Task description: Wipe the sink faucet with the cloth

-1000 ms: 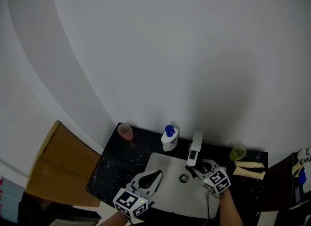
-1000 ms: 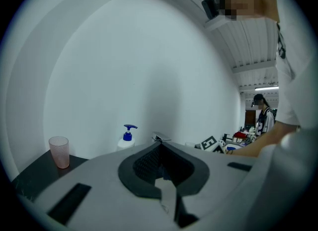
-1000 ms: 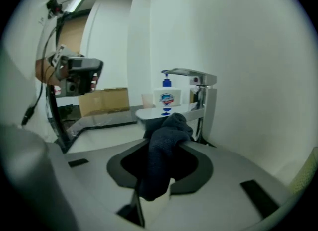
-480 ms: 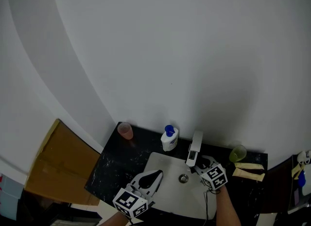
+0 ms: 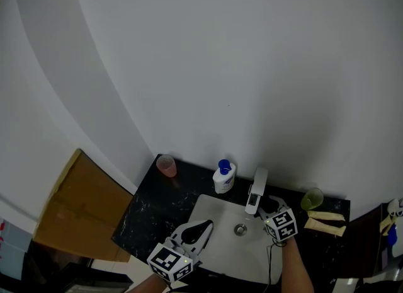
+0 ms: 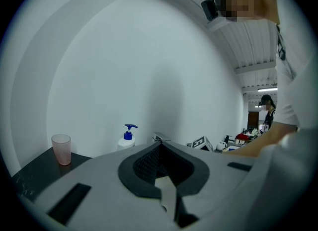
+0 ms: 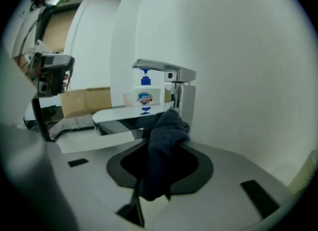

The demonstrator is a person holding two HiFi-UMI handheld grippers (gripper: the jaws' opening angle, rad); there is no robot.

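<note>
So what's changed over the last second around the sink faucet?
The right tongs, still clamped on the dark crumpled cloth, moved closer to the chrome sink faucet. The left tongs stayed where they were over the white sink basin, holding nothing.

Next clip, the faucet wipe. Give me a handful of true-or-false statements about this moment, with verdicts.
1. The right gripper grips a dark crumpled cloth close to the chrome sink faucet. True.
2. The left gripper grips a second cloth. False: nothing sits between its fingers.
3. The pink translucent cup stands right of the faucet. False: it stands far left; a green cup is on the right.
4. The white soap bottle with a blue pump stands between pink cup and faucet. True.
</note>
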